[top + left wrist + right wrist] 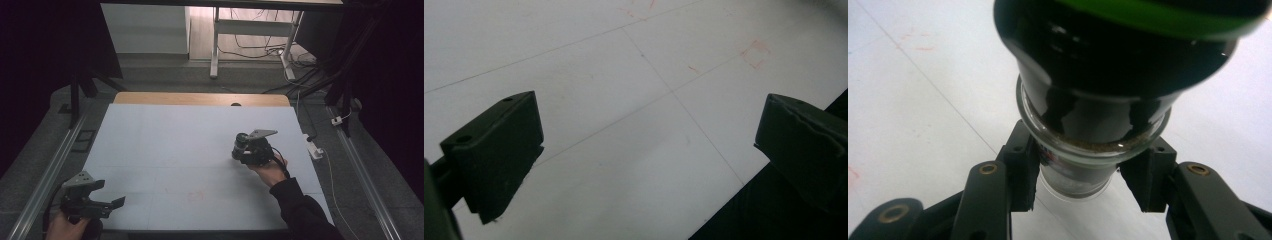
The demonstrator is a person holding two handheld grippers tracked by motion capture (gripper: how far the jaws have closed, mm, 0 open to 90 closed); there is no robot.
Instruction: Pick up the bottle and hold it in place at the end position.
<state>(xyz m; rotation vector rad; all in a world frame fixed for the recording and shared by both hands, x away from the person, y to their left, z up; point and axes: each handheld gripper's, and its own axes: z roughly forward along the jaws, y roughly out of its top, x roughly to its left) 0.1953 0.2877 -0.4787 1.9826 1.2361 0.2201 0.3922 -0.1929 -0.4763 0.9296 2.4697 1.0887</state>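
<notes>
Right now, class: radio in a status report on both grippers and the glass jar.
Right gripper shut on black-capped glass jar. Left gripper open, empty. White table: nothing in the way.

Looking like a lab or recording studio: pale work table [150,145] sitting on a grey floor [165,75], metal rails [47,172] running along both sides, black curtains [35,50] hanging around, loose cables [260,50] trailing under a white bench frame [252,27], possibly a desk.
</notes>
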